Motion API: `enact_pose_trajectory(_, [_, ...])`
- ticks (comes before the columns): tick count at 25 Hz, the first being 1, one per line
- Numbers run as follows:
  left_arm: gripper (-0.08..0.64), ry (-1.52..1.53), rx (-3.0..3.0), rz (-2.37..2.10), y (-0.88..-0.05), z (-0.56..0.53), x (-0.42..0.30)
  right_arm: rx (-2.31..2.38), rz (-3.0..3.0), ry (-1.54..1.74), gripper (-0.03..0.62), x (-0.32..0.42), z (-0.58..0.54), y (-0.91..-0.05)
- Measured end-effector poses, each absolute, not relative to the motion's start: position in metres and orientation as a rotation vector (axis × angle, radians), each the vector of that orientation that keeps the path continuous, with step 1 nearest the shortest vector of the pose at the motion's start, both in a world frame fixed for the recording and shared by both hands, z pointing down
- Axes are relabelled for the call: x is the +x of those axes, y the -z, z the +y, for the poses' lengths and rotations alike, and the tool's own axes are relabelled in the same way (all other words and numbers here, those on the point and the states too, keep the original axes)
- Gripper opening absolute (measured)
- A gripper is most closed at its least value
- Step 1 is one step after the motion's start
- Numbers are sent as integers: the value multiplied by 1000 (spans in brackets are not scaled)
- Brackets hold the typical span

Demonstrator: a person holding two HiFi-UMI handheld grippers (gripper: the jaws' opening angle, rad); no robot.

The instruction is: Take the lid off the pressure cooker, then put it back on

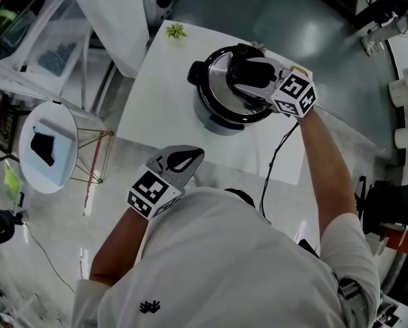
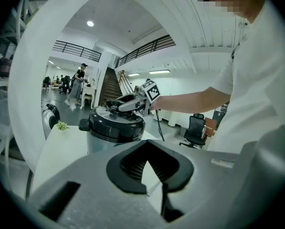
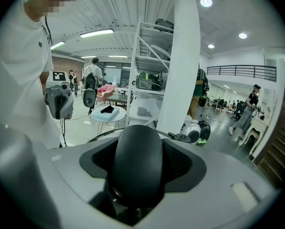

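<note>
The pressure cooker (image 1: 214,118) stands on the white table (image 1: 162,94) with its black-rimmed lid (image 1: 214,70) seated on the pot. My right gripper (image 1: 248,74) lies across the top of the lid, its jaws closed round the black lid handle (image 3: 135,161), which fills the gap between the pads. My left gripper (image 1: 190,157) hovers at the table's front edge, well short of the cooker, fingertips together and nothing in them. From the left gripper view the cooker (image 2: 114,128) stands ahead, with the right gripper (image 2: 128,101) on top.
A small green plant (image 1: 175,31) sits at the table's far corner. The cooker's black cord (image 1: 275,156) runs off the front edge. A round side table (image 1: 48,147) stands to the left, and an office chair (image 2: 197,128) beyond the table.
</note>
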State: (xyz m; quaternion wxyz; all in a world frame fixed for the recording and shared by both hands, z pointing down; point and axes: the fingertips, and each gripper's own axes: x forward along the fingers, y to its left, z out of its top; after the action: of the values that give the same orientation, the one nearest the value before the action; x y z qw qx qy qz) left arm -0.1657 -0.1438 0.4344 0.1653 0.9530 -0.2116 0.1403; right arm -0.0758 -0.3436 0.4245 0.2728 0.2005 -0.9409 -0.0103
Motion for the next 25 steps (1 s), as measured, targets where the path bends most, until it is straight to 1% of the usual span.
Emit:
enact_pose_trajectory(14, [7, -432, 2694, -617, -439, -141, -169, 533, -2527, 22, 298, -75, -343, -425])
enact_pose_trajectory(25, [6, -438, 2699, -662, -431, -137, -152, 553, -2601, 7, 296, -57, -344, -383])
